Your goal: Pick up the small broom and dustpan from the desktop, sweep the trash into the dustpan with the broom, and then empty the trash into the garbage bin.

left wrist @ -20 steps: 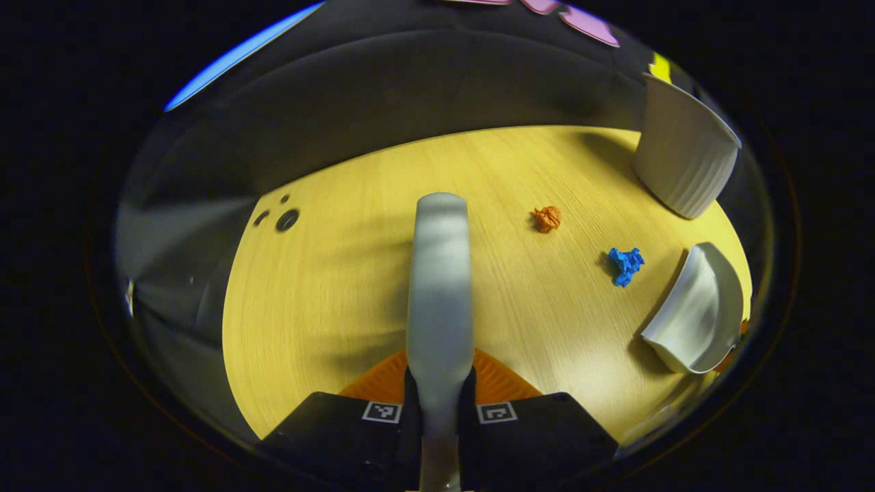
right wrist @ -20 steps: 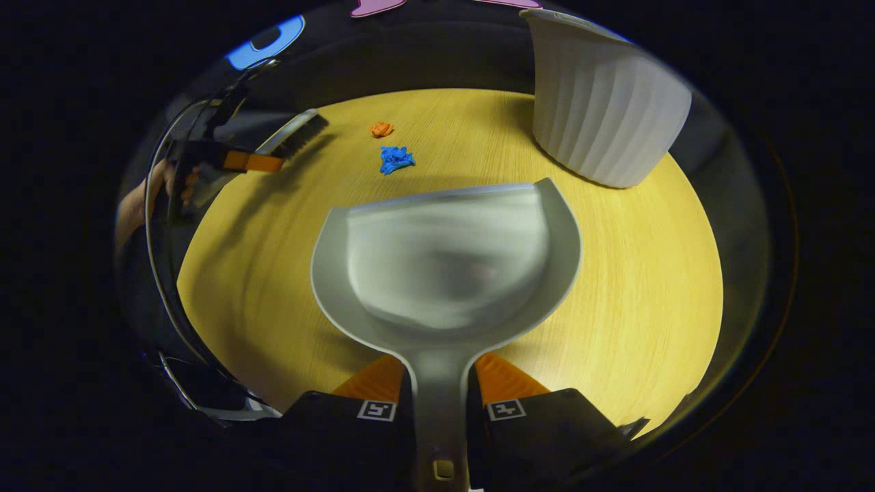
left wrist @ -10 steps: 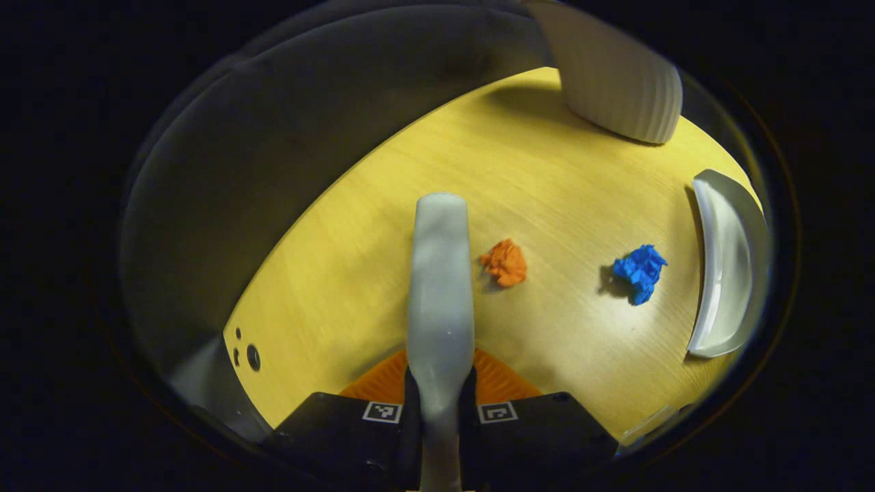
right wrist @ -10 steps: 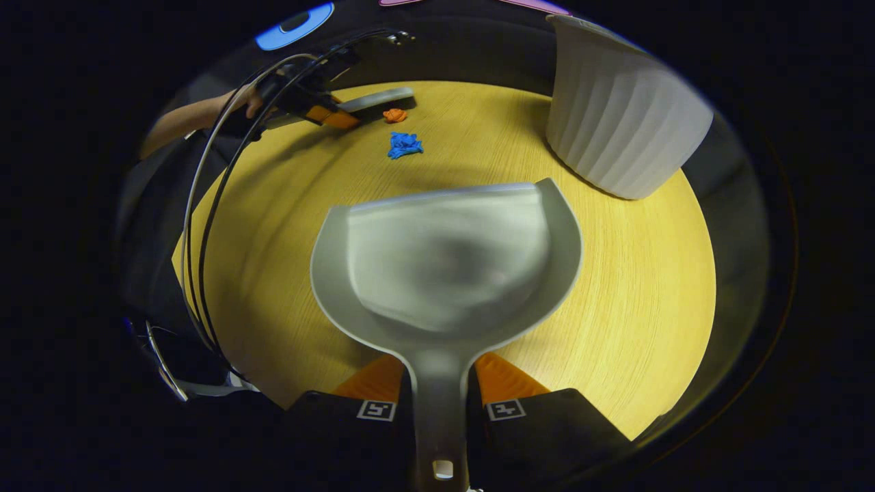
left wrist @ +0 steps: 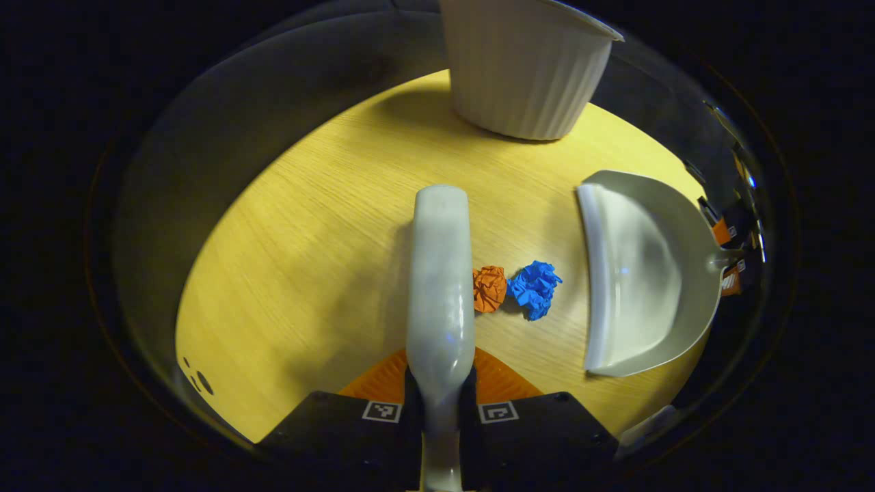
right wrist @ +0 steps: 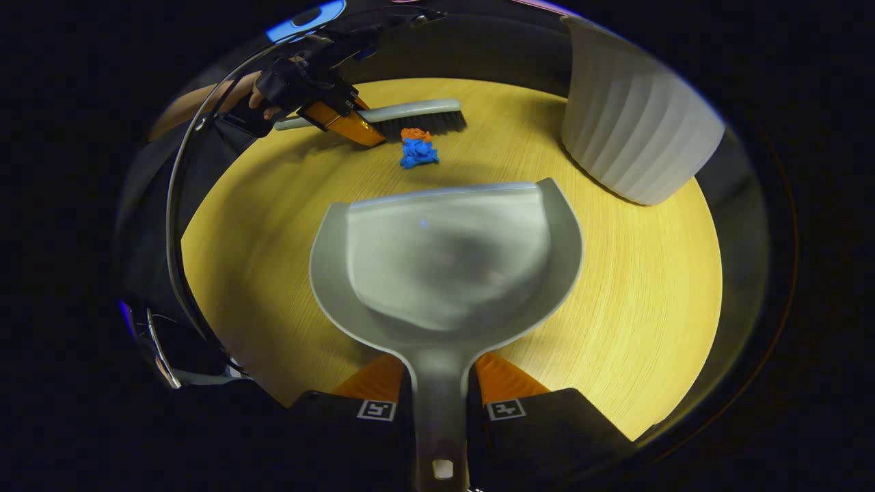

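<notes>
On the counter [left wrist: 307, 225], the broom [left wrist: 441, 273] touches the orange wad [left wrist: 489, 288] beside the blue wad [left wrist: 534, 288]. Left gripper [left wrist: 441, 393] jaws clamp the broom; right gripper [right wrist: 441, 396] jaws clamp the dustpan [right wrist: 444, 260].

No readable text, labels, brands or numbers anywhere.

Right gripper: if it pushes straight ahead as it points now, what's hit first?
Probably the crumpled blue paper: it lies just past the front lip of the grey plastic dustpan held in the right gripper, orange paper wad behind.
</notes>
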Demonstrator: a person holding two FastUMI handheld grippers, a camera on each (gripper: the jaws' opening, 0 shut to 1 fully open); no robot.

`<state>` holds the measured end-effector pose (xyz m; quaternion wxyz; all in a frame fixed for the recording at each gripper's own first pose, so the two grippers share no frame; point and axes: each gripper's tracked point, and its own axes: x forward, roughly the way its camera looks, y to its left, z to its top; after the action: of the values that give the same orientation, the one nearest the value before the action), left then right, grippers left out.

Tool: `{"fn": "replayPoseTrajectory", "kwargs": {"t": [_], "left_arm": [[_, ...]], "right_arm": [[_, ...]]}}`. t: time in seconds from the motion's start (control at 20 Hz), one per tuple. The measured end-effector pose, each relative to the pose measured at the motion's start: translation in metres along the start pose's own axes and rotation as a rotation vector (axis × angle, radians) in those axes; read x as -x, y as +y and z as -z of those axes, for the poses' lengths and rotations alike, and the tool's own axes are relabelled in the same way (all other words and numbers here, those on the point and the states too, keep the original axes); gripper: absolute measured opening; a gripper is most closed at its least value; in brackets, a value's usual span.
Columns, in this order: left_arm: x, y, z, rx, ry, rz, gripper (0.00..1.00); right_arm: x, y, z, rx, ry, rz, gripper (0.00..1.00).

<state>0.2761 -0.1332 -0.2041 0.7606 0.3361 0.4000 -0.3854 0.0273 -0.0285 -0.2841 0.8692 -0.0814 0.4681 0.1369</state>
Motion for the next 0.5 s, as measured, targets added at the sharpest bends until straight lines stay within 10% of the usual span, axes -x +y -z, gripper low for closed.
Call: {"fn": "replayPoseTrajectory", "kwargs": {"t": [0.5], "left_arm": [[0.010, -0.141, 0.019, 0.033, 0.107, 0.334, 0.26]], "right_arm": [[0.001, -0.001, 0.004, 0.025, -0.013, -0.027, 0.33]]}}
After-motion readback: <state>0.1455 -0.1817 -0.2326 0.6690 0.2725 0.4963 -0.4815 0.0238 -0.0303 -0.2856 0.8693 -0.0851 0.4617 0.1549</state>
